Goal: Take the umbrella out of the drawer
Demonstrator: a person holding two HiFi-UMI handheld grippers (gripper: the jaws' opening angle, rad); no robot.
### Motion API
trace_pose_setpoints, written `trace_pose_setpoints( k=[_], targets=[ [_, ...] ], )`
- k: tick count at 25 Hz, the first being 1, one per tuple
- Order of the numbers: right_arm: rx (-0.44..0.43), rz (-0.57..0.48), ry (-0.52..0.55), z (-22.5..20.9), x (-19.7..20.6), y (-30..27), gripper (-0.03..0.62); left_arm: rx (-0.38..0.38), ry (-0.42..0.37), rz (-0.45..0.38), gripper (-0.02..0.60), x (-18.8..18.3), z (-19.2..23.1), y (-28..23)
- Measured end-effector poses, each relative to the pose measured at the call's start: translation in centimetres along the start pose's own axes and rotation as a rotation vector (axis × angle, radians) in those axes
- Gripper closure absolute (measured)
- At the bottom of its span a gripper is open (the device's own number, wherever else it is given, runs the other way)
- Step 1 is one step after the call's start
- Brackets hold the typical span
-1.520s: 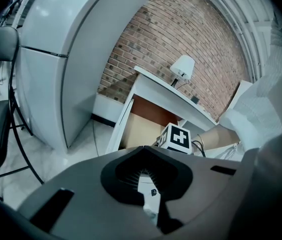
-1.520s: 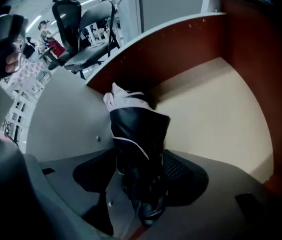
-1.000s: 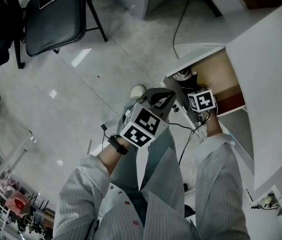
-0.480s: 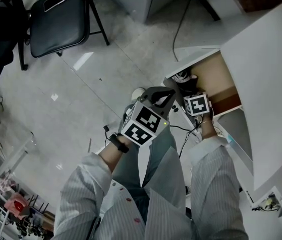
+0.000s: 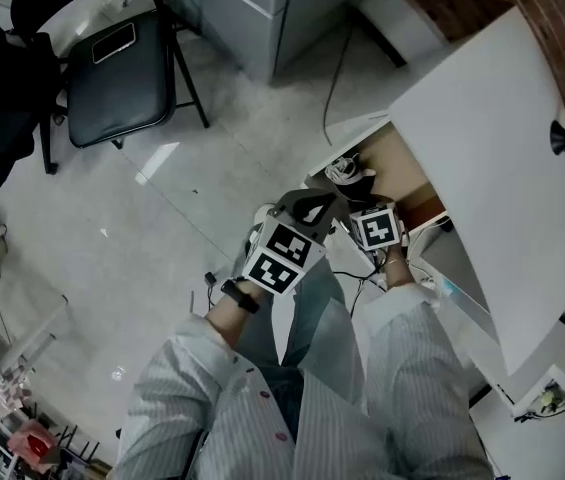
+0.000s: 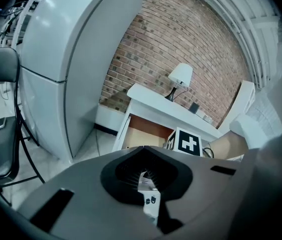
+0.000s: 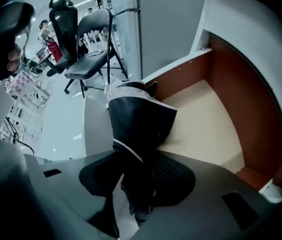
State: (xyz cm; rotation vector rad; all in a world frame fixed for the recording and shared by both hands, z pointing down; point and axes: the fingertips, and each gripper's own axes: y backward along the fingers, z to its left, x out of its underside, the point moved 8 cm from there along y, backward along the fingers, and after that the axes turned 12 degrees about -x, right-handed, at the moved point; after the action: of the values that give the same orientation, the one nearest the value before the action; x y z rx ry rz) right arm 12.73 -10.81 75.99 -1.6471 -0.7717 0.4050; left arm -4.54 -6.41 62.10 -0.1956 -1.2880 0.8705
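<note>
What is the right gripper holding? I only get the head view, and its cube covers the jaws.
Observer: A dark folded umbrella. The right gripper has just been closing its jaws on it.
Operator: Anything else in the drawer?
Observer: In the right gripper view, the drawer shows only tan floor.
Operator: Is the left gripper helping?
Observer: No. The left gripper has no umbrella at its jaws and faces the desk.

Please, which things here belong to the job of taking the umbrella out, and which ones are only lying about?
Belonging to the job:
- umbrella, gripped by the right hand-held gripper
- open drawer

Only lying about:
- folding chair
- desk lamp
- grey cabinet
</note>
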Motion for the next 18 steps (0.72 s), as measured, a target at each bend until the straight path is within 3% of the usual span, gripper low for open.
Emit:
trace_pose_setpoints(
  k=[18],
  targets=[
    [0.034,-0.294,-0.041,6.2,-2.6,13.5,0.407,0.020,-0.098,-0.094,0.571,-9.4,-3.7,7.7]
  ],
)
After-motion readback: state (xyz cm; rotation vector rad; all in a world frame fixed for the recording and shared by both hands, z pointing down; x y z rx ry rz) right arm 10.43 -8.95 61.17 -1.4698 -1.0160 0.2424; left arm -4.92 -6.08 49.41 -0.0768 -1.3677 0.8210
